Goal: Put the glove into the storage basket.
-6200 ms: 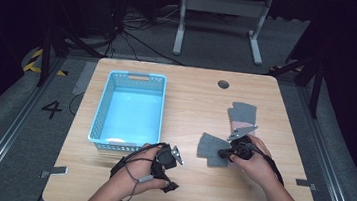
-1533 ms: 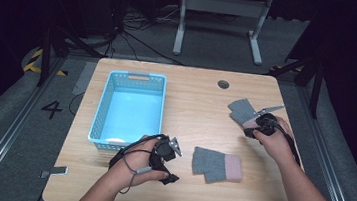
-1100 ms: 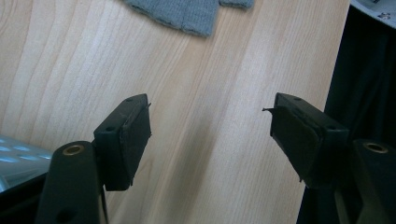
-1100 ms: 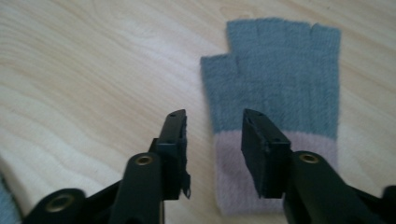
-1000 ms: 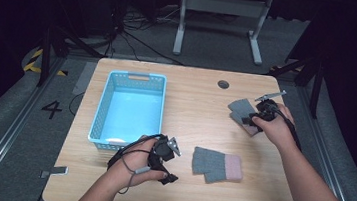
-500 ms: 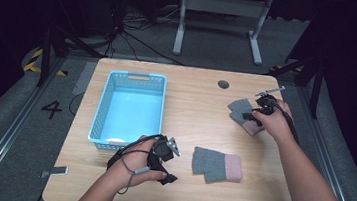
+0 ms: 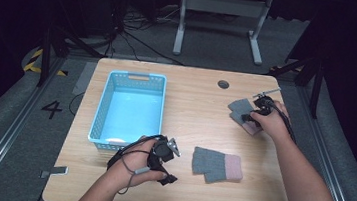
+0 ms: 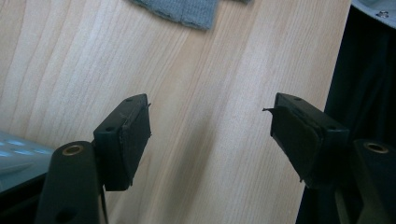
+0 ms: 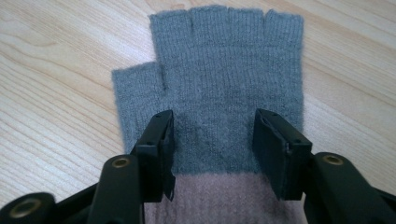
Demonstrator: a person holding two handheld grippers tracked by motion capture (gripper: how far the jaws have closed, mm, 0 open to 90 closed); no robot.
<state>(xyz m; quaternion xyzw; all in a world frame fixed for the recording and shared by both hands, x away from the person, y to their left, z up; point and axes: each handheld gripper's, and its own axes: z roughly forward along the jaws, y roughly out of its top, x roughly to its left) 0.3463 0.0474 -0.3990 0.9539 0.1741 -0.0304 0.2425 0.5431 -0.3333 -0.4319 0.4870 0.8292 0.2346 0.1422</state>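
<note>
Right gripper (image 9: 212,149) over far glove (image 9: 219,93), right table edge.
Your jaws are parted astride the knit, nothing pinched; closing flat risks slipping off. Left gripper (image 8: 210,135) is agape, empty, front edge.

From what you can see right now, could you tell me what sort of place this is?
Probably a lab or studio set up for recording: a lone wooden table on dark carpet, loose cables on the floor behind it, and a "4" floor marking.
</note>
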